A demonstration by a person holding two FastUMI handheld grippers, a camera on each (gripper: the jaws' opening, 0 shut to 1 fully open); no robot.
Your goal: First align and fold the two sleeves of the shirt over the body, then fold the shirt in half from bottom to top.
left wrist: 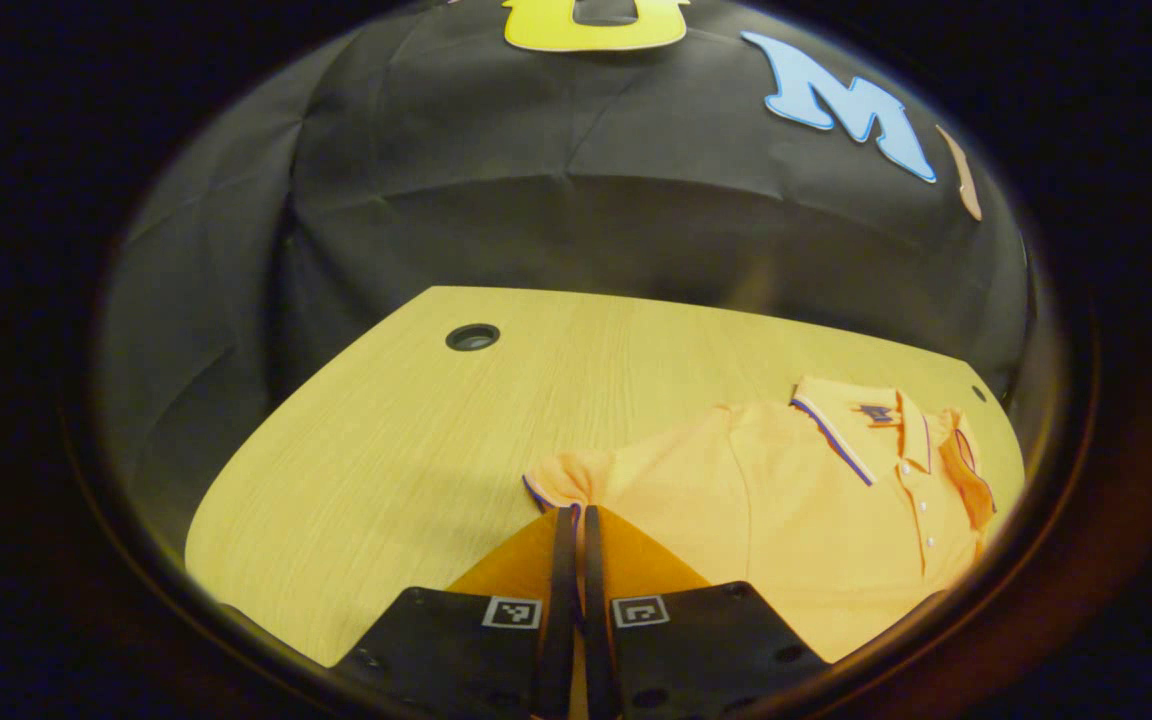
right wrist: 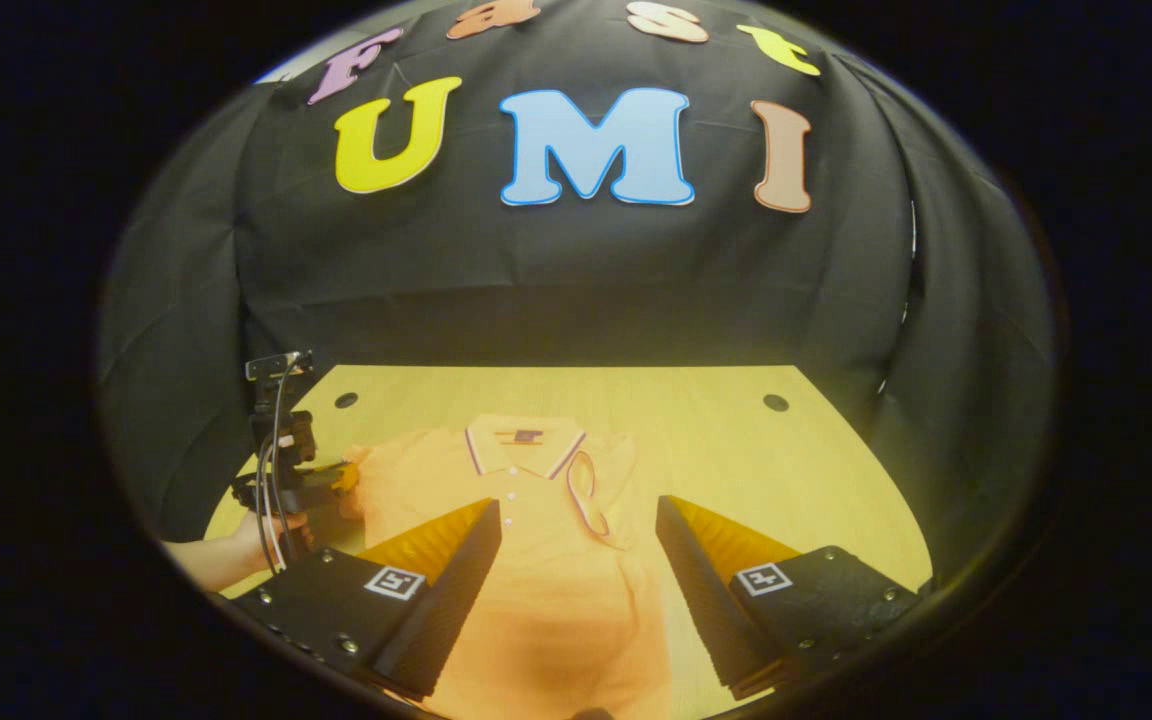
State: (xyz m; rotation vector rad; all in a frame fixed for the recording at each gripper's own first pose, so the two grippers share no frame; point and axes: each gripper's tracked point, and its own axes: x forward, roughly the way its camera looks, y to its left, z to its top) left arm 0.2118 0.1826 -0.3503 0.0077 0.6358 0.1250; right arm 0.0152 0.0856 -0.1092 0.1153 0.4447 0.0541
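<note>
In the left gripper view your left tool (left wrist: 579,530) sits nearest, its two fingers (left wrist: 562,570) pressed together with almost no gap; the sleeve (left wrist: 568,478) of the orange shirt (left wrist: 766,520) lies right at their tips, and it looks as if the cuff edge is pinched between them, though the fisheye makes that hard to confirm. Beyond the tips the shirt lies flat on the wooden counter (left wrist: 386,450), stretching off to the right, with its striped collar (left wrist: 861,420) and button placket near the counter's far right edge. A round cable hole (left wrist: 472,337) sits in the counter farther back on the left, and the black cloth wall rises behind it. In the right gripper view your right tool (right wrist: 576,545) hangs with its fingers spread wide apart and holding nothing, the shirt's body (right wrist: 556,600) lying on the counter below and between them. Farther on, the collar (right wrist: 524,442) points toward the wall. To the left, a hand (right wrist: 246,545) holds the other tool (right wrist: 336,478) at the shirt's left sleeve
</note>
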